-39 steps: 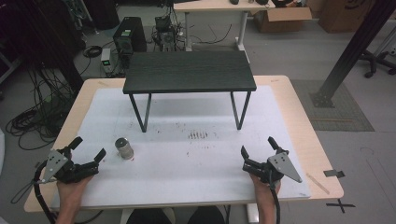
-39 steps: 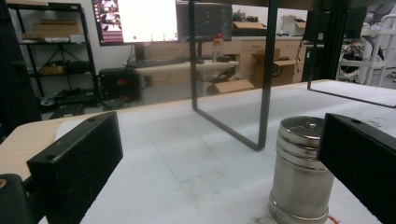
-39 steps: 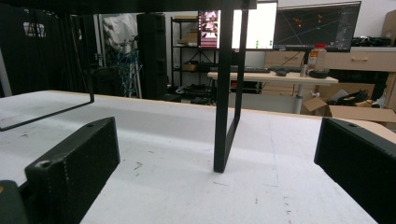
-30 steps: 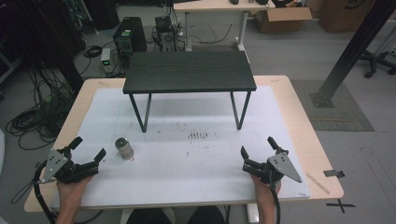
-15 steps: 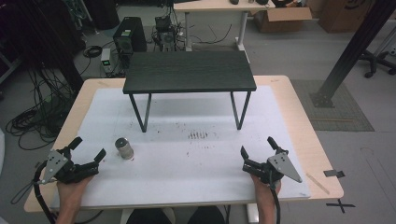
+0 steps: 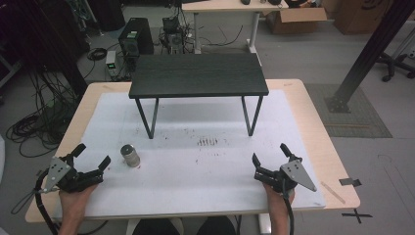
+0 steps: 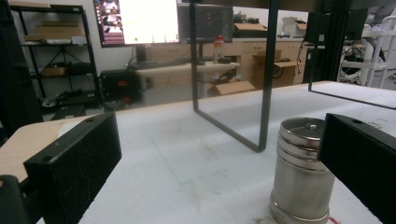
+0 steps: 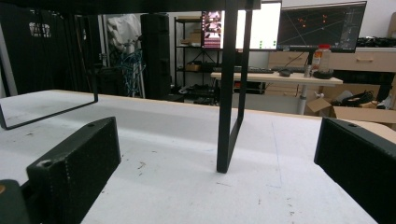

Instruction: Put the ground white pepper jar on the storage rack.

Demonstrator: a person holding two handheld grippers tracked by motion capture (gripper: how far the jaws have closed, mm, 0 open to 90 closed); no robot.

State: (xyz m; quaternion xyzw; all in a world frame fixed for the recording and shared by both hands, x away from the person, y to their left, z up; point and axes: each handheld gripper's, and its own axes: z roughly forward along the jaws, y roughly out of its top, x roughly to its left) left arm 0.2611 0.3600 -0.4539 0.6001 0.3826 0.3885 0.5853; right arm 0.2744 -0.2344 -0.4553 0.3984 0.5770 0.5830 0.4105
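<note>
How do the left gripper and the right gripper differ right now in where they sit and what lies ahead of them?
The left gripper sits at the table's left near edge, the right gripper at its right near edge. The left gripper has the metal canister close ahead of its jaws; the right gripper faces bare mat and a leg of the black stand. Both are open and hold nothing.

Canister (image 6: pixel 130 155) on mat (image 6: pixel 195 171), left of centre (upright); small table (image 6: pixel 198 74) behind it.
</note>
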